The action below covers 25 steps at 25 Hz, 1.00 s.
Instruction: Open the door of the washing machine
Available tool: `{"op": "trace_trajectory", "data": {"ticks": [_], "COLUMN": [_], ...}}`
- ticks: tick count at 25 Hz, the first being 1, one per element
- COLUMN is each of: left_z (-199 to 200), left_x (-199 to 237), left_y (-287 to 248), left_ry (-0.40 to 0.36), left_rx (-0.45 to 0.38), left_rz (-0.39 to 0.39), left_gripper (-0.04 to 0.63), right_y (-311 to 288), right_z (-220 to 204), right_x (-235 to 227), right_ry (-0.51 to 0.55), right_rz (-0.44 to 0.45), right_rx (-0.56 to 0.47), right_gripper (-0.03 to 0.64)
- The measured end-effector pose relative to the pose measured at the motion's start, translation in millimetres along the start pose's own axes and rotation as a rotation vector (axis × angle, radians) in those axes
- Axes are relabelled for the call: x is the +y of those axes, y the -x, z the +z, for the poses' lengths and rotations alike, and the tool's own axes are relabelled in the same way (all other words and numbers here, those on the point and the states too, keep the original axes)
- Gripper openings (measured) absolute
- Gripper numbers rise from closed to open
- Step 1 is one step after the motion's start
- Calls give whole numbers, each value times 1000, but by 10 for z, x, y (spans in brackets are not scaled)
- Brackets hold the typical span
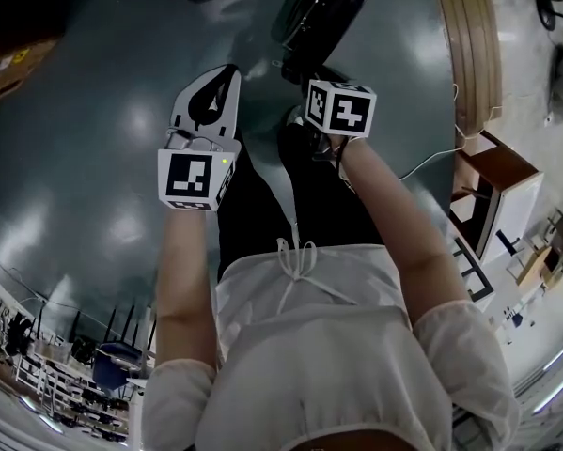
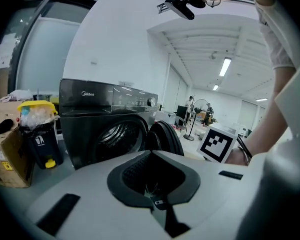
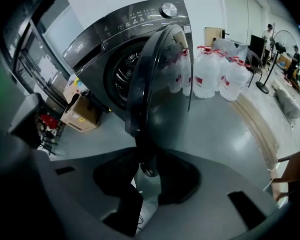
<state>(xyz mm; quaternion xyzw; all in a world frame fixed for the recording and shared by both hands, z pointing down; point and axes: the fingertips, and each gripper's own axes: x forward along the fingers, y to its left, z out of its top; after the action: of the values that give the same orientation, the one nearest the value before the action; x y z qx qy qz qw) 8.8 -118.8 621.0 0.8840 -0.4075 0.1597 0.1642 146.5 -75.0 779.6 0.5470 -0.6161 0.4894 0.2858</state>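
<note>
First, the head view looks steeply down over the person's white top and both bare forearms onto a glossy grey floor (image 1: pixel 84 148). The left gripper (image 1: pixel 220 87) is held out ahead with its jaws drawn to a point and nothing between them. Just beside it, the right gripper (image 1: pixel 330 120) shows mostly its marker cube. The dark round door (image 1: pixel 319 7) lies right in front of that cube, at the top of the view.

Next, the left gripper view shows the left gripper (image 2: pixel 152 176) with its jaws pressed together and empty. Beyond them stands the dark front-loading washing machine (image 2: pixel 99 109), its drum opening exposed. Its door (image 2: pixel 166 136) is swung out to the right. To the left of the machine are a black bin with a yellow lid (image 2: pixel 38 134) and a cardboard box (image 2: pixel 7 156). The right gripper's cube appears beside the door, at the end of the person's arm.

Finally, the right gripper view shows the right gripper (image 3: pixel 148 166) clamped on the lower rim of the door (image 3: pixel 160 79), which runs up from between the jaws. The door stands well open from the washing machine (image 3: pixel 119 34). Large water jugs (image 3: pixel 207 71) stand on the floor to the machine's right. A cardboard box (image 3: pixel 82 115) sits on its left, and a standing fan (image 3: pixel 282 41) is farther off.
</note>
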Motion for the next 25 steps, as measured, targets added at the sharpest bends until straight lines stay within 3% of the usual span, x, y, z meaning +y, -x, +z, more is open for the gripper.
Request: {"op": "trace_trajectory", "data": {"ticks": [18, 25], "left_z": [-137, 20], "left_x": [-1526, -1951], "left_y": [-749, -1061], "left_ry": [-104, -138], "left_rx": [53, 61], "left_rz": [-168, -219], "left_gripper": [21, 21], "right_y": [668, 870], "right_z": [-157, -52], "right_x": [-1826, -2337], "right_ry": [30, 90], "right_rz": [-176, -185], "right_rx": [-76, -98], "right_gripper": [74, 71]}}
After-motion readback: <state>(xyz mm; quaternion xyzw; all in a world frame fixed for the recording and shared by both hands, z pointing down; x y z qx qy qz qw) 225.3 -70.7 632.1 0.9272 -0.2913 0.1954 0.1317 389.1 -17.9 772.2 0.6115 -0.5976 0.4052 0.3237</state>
